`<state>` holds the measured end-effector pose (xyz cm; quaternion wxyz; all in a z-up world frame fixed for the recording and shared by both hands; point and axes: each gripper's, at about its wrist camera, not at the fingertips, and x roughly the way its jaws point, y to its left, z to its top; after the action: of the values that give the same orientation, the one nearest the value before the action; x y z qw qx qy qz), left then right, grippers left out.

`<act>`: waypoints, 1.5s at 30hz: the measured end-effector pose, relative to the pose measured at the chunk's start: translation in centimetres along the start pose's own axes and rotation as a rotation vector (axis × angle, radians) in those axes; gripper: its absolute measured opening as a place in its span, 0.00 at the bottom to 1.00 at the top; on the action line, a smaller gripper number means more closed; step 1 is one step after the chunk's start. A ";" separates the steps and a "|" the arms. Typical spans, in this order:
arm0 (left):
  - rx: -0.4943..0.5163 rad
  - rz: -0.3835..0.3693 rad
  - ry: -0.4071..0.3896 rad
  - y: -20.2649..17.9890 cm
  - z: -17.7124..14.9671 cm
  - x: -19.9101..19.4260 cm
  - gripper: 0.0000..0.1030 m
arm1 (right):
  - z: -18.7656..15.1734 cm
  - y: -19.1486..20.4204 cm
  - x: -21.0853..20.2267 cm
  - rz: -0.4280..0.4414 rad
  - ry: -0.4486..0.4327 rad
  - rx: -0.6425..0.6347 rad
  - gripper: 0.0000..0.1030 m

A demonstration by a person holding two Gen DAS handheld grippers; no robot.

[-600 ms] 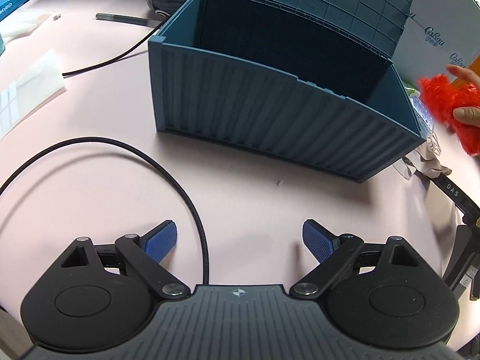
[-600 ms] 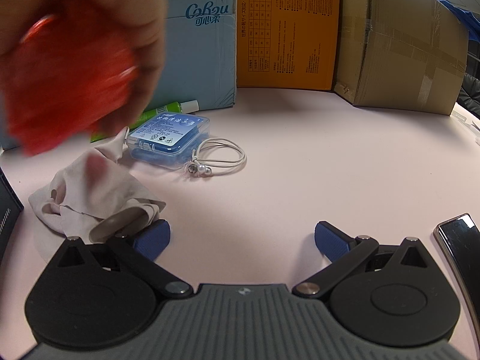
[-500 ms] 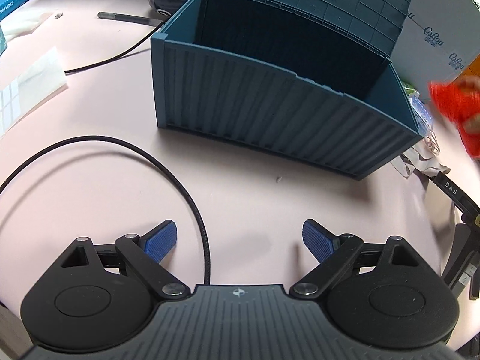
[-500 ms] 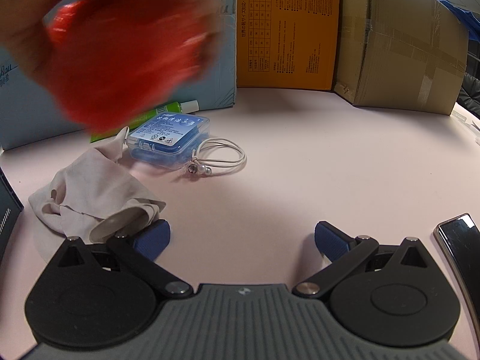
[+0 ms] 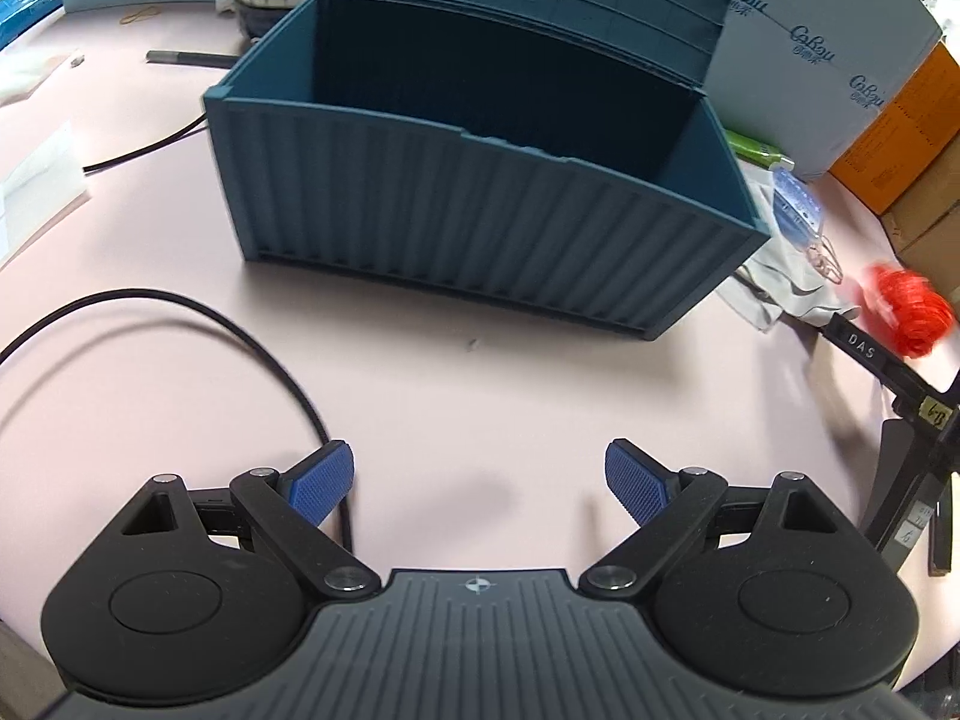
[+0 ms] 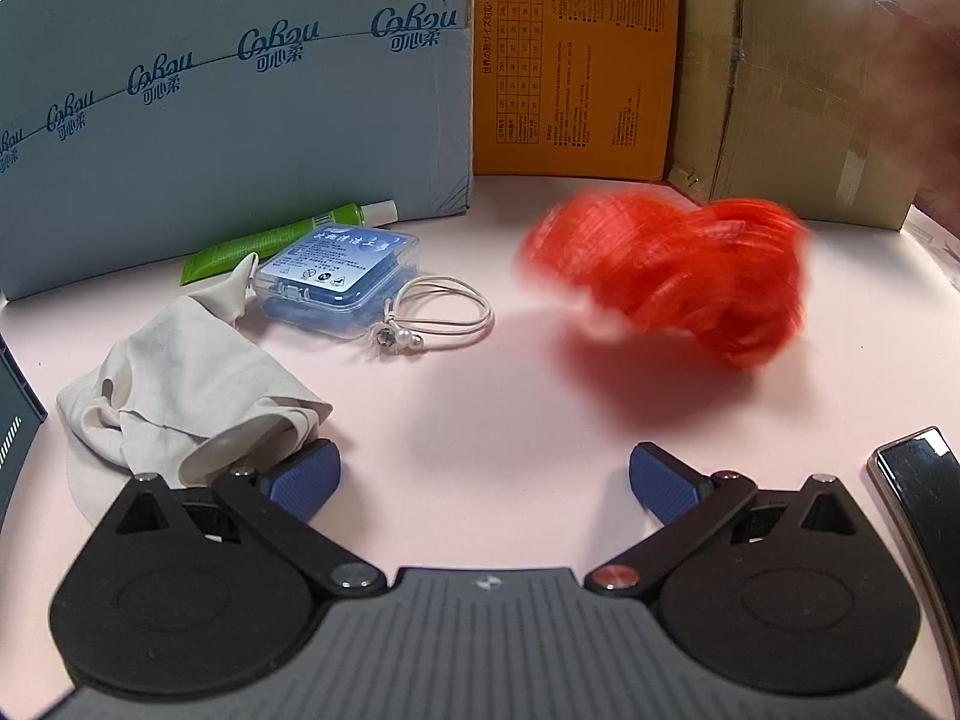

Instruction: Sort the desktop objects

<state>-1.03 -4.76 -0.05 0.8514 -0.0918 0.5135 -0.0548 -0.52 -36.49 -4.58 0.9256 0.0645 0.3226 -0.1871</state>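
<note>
A: Red thing?
B: Red mesh bundle [image 6: 666,282], crinkly, motion-blurred, on the pink table [image 6: 480,396] w/ its shadow under it, right of the white cord loop [image 6: 444,315] & clear blue case [image 6: 339,267].
A: L cam?
B: Only it shows the teal bin [image 5: 480,222], lid up, inside dark; black cable [image 5: 180,324] at left. Bundle [image 5: 909,312] far right.
A: Grippers?
B: Left gripper [image 5: 477,480] spread wide, nothing held. Right gripper [image 6: 483,477] wide too; grey cloth [image 6: 180,384] by its left finger. Bare table betw. fingers; phone [image 6: 921,480] at right edge.
</note>
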 end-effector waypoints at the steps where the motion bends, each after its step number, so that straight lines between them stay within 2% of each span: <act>1: 0.001 0.007 0.004 -1.8 0.7 1.2 0.87 | -0.1 0.0 -0.1 0.000 0.000 0.000 1.00; 3: 0.016 -0.009 0.012 -0.7 1.8 1.6 0.87 | -0.1 0.0 -0.2 0.000 -0.001 0.000 1.00; 6: 0.061 0.019 -0.001 -3.1 2.2 1.8 0.87 | -0.2 0.2 -0.3 -0.001 -0.001 -0.001 1.00; 11: 0.124 0.014 0.011 -6.3 1.0 2.6 0.87 | -0.2 0.4 -0.3 -0.001 -0.001 -0.001 1.00; 17: 0.186 -0.005 0.057 -7.7 -0.2 3.0 0.87 | -0.3 0.6 -0.5 -0.001 -0.003 -0.001 1.00; 29: 0.080 0.042 0.039 -4.2 1.4 2.2 0.87 | -0.3 0.8 -0.6 -0.002 -0.003 -0.002 1.00; 38: 0.062 0.085 0.019 -3.5 1.9 1.7 0.87 | 0.1 0.5 0.1 -0.003 0.022 -0.002 1.00; 45: 0.071 0.088 0.022 -3.7 2.3 1.8 0.87 | 1.0 -0.1 0.3 -0.012 0.082 0.000 1.00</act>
<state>1.89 -8.49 0.19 0.8501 -0.0383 0.5240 -0.0364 0.23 -36.94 -4.00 0.9105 0.0701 0.3606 -0.1900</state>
